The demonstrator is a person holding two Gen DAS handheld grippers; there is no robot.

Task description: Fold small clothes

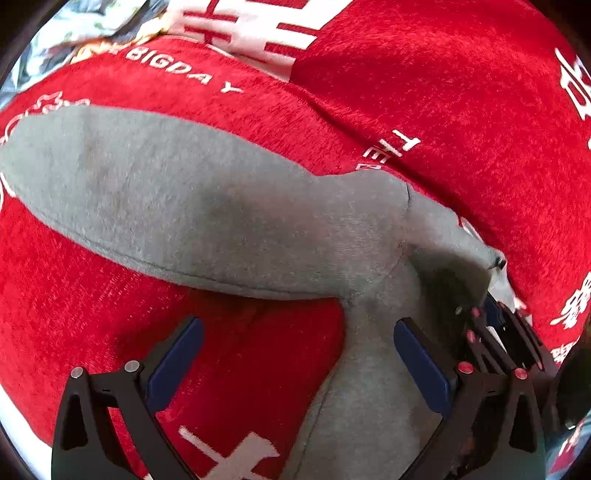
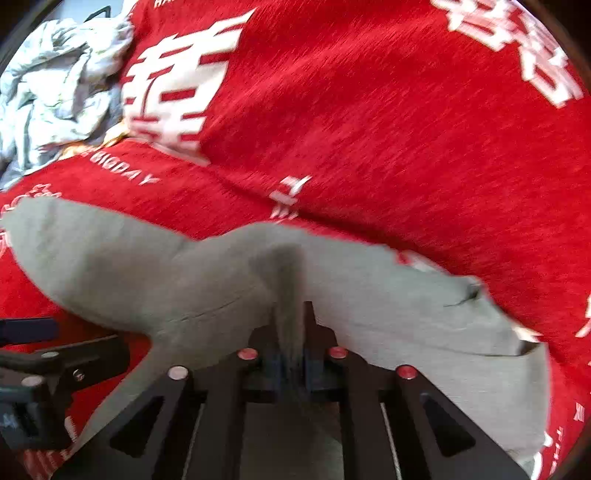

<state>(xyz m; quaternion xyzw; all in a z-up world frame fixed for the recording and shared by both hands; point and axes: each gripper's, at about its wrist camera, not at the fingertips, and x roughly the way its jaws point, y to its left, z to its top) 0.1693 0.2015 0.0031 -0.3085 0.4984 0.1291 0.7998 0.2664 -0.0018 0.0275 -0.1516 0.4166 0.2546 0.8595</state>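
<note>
A small grey garment (image 1: 192,206) lies on a red blanket (image 1: 461,96) with white lettering. My left gripper (image 1: 299,354) is open, its blue pads (image 1: 173,365) spread; grey cloth lies by its right finger, red blanket by its left. My right gripper (image 2: 291,332) is shut on a pinched fold of the grey garment (image 2: 110,258) at its near edge, lifting it slightly. The right gripper also shows in the left wrist view (image 1: 495,325) at the right, gripping the cloth. The left gripper's finger shows at the left of the right wrist view (image 2: 29,328).
A crumpled pale patterned cloth (image 2: 55,85) lies at the far left on the blanket, also in the left wrist view (image 1: 74,33). The red blanket (image 2: 369,110) spreads across the whole surface, with folds and large white characters.
</note>
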